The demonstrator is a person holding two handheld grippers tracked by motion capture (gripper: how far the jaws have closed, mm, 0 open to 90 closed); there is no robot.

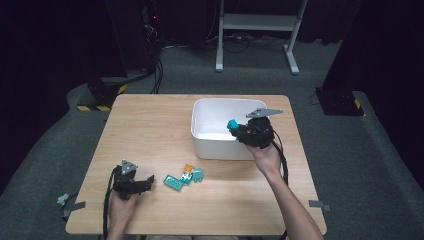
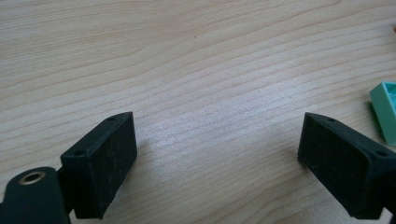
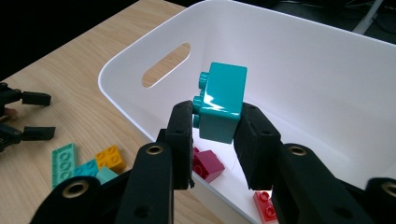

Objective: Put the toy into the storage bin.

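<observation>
My right gripper [image 3: 214, 122] is shut on a teal brick [image 3: 221, 101], held above the inside of the white bin [image 3: 289, 56]. From above, the same teal brick [image 1: 232, 124] hangs over the bin [image 1: 199, 141] near its right side, with the right gripper [image 1: 235, 129] behind it. Two bricks lie on the bin's floor: a magenta one [image 3: 208, 165] and a red one [image 3: 265, 206]. My left gripper [image 1: 148, 182] rests open on the table [image 1: 150, 125] at the front left, its fingers [image 2: 100, 163] wide apart over bare wood.
Loose bricks lie between the two hands: a mint flat plate [image 1: 173, 182], an orange brick [image 1: 188, 168] and a teal brick [image 1: 197, 174]. The mint plate's edge [image 2: 385, 109] shows at the right of the left gripper view. A white frame [image 1: 257, 22] stands beyond the table.
</observation>
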